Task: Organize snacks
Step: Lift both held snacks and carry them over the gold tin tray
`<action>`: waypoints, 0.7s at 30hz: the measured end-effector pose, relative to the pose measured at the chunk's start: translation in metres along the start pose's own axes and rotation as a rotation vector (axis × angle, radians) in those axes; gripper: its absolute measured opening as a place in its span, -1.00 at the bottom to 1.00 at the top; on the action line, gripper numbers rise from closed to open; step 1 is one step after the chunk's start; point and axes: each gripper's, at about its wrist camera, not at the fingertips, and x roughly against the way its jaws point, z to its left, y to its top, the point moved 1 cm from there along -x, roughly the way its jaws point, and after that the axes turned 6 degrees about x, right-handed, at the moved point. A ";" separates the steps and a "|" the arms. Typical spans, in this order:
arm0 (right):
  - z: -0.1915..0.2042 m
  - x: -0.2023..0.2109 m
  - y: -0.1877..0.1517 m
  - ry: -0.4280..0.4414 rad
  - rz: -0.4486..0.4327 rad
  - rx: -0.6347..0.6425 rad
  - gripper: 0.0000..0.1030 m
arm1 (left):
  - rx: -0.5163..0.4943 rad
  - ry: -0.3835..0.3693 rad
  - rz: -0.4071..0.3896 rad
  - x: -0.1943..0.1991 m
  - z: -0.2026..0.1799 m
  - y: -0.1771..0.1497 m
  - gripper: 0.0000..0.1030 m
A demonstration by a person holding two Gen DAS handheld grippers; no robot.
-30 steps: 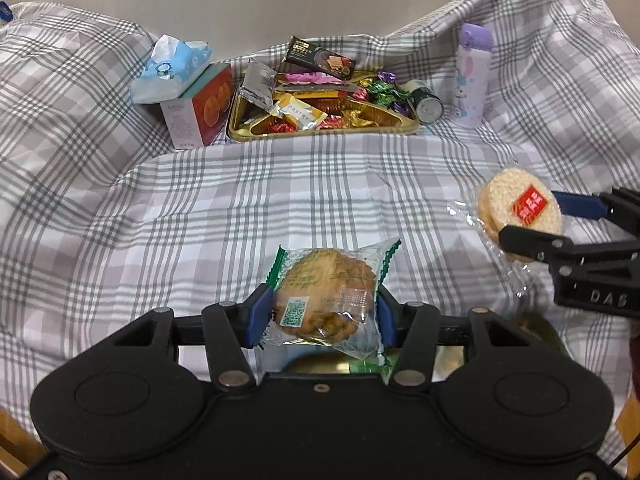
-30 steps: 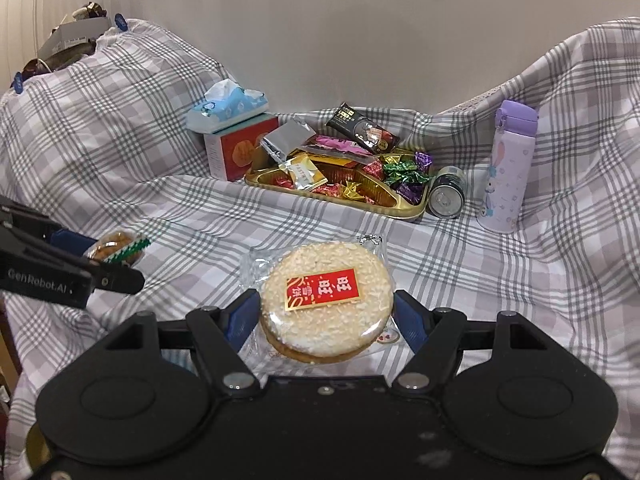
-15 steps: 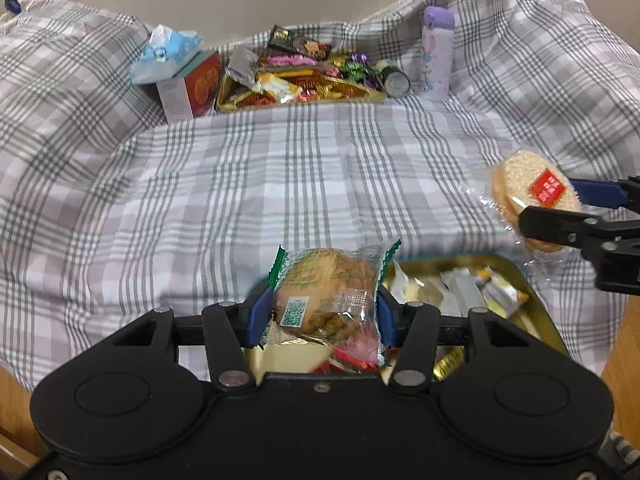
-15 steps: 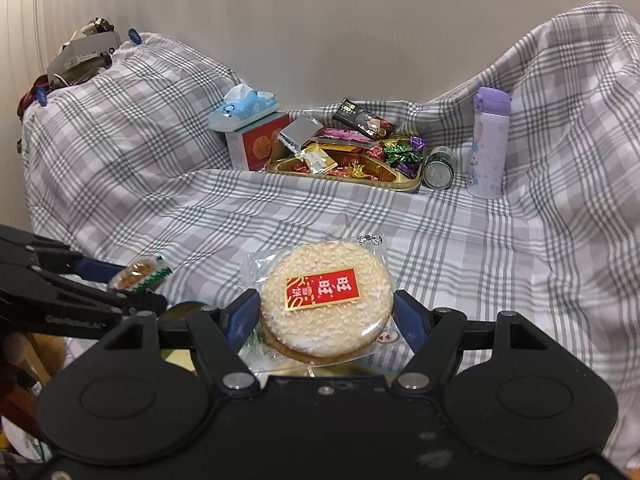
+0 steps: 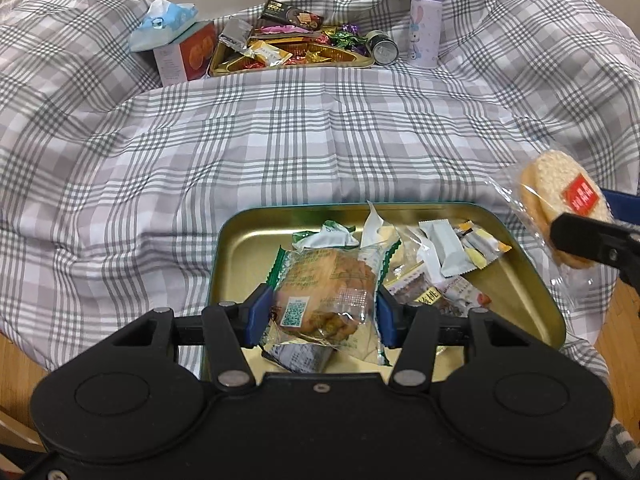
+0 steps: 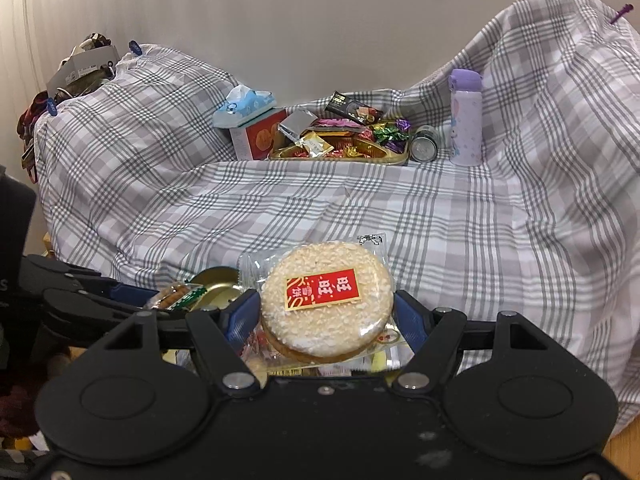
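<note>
My left gripper (image 5: pixel 318 310) is shut on a brown cookie in a clear green-edged wrapper (image 5: pixel 326 292), held over a green tin with a gold inside (image 5: pixel 248 248) that holds several wrapped snacks. My right gripper (image 6: pixel 326 312) is shut on a round rice cracker pack with a red label (image 6: pixel 326 300). That pack also shows in the left wrist view (image 5: pixel 564 196), just right of the tin. The left gripper's cookie shows in the right wrist view (image 6: pixel 176 296) at lower left, over the tin (image 6: pixel 216 280).
At the back of the plaid-covered surface (image 5: pixel 280 140) a gold tray of candies (image 5: pixel 288 54) stands between a tissue box (image 5: pixel 180 48) and a lying can (image 5: pixel 382 48) with a purple bottle (image 5: pixel 426 24). Wooden floor shows at the bottom corners.
Both grippers have pulled back toward the near edge with their snacks. The green tin has come into view under them, and the left cookie now hangs over it.
</note>
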 end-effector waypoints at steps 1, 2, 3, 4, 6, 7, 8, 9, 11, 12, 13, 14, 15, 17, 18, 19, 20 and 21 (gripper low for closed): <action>0.000 0.003 -0.003 -0.005 -0.002 -0.004 0.48 | 0.004 0.005 -0.003 0.002 -0.002 -0.002 0.12; 0.001 0.006 -0.006 -0.007 -0.004 -0.008 0.48 | 0.008 0.006 -0.004 0.003 -0.003 -0.004 0.12; 0.001 0.007 -0.008 -0.011 -0.002 -0.013 0.48 | 0.013 0.005 -0.006 0.004 -0.003 -0.005 0.12; 0.002 0.010 -0.011 -0.015 -0.004 -0.018 0.48 | 0.020 0.003 -0.008 0.005 -0.004 -0.007 0.12; 0.003 0.015 -0.016 -0.023 -0.009 -0.020 0.48 | 0.036 0.004 -0.006 0.006 -0.004 -0.009 0.12; 0.004 0.017 -0.018 -0.029 -0.010 -0.022 0.48 | 0.045 0.001 -0.003 0.006 -0.004 -0.009 0.12; 0.004 0.018 -0.020 -0.032 -0.008 -0.026 0.48 | 0.051 -0.004 0.002 0.004 -0.004 -0.009 0.12; 0.003 0.019 -0.021 -0.028 -0.005 -0.031 0.48 | 0.059 -0.008 0.010 0.002 -0.004 -0.008 0.13; 0.002 0.018 -0.023 -0.021 0.006 -0.044 0.48 | 0.068 -0.005 0.021 -0.002 -0.003 -0.008 0.12; 0.002 0.017 -0.023 -0.023 0.009 -0.048 0.48 | 0.070 -0.001 0.023 -0.004 -0.004 -0.008 0.13; 0.002 0.017 -0.024 -0.025 0.010 -0.049 0.48 | 0.071 0.003 0.025 -0.005 -0.003 -0.008 0.13; 0.002 0.015 -0.024 -0.028 0.012 -0.051 0.48 | 0.072 0.004 0.028 -0.006 -0.003 -0.008 0.13; 0.003 0.014 -0.025 -0.032 0.014 -0.051 0.48 | 0.074 0.004 0.031 -0.007 -0.003 -0.009 0.13; 0.004 0.013 -0.026 -0.034 0.018 -0.050 0.48 | 0.076 -0.002 0.034 -0.008 -0.003 -0.010 0.12; 0.004 0.012 -0.026 -0.031 0.021 -0.050 0.48 | 0.075 -0.005 0.032 -0.008 -0.003 -0.010 0.12; 0.005 0.011 -0.027 -0.027 0.025 -0.051 0.48 | 0.072 -0.006 0.032 -0.007 -0.003 -0.010 0.12; 0.005 0.009 -0.028 -0.023 0.031 -0.054 0.48 | 0.069 -0.010 0.033 -0.007 -0.003 -0.010 0.12; 0.005 0.008 -0.029 -0.022 0.038 -0.054 0.48 | 0.069 -0.012 0.030 -0.007 -0.004 -0.010 0.12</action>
